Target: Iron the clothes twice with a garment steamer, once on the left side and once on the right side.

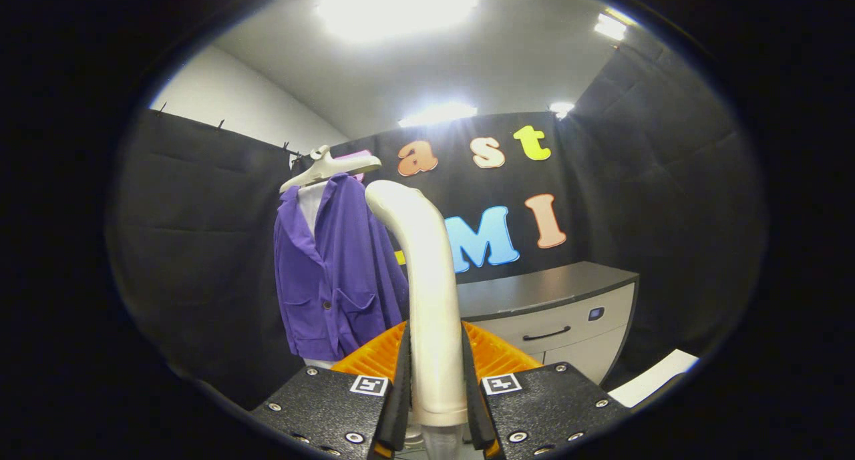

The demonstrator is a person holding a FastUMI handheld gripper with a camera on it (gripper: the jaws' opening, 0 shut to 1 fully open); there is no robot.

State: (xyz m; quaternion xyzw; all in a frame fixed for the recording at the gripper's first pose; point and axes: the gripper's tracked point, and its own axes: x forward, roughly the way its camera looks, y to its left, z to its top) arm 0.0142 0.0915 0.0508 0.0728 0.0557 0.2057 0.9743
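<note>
**Steamer clamped in the tool, jacket hanging ahead**

Here, nearest to me, the tool (435, 393) has both black fingers (403, 380) pressed against the cream handle of the garment steamer (427, 280), one on each side, so it is clamped on it. The steamer stands upright between the fingers and rises beyond them, its top bending over toward the left. Just behind the fingers and low down, I see an orange ribbed object (497, 353) on both sides of the handle; what it is I cannot tell. Further ahead and to the left of the steamer, a purple jacket (334, 273) hangs on a pale hanger (327, 167) against the black cloth wall, front facing me, a white garment showing at its collar. The steamer's head is near the jacket's shoulder in the view, whether touching I cannot tell. To the right, further back, stands a grey-topped cabinet (561, 306) with a dark drawer handle.
</note>
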